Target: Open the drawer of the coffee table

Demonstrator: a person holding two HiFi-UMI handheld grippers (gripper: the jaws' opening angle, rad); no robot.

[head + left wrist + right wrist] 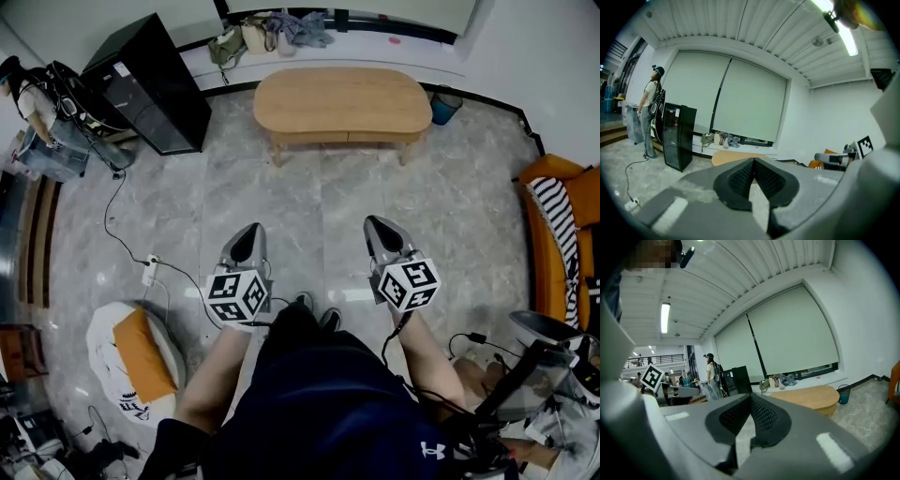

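The oval wooden coffee table (343, 99) stands across the marble floor, far ahead of me; its drawer front (347, 137) under the near edge sits flush. My left gripper (247, 240) and right gripper (380, 233) hover side by side over the floor, well short of the table, both shut with nothing between the pads. The table's top shows past the left gripper (753, 161) as a tan strip (729, 157), and past the right gripper (750, 398) as a rounded end (811, 397).
A black cabinet (150, 82) stands left of the table, a blue bin (446, 105) at its right end. An orange sofa (562, 234) lines the right wall. A white and orange beanbag (131, 356) and a power strip with cable (150, 270) lie at my left. A person (649, 112) stands by the cabinet.
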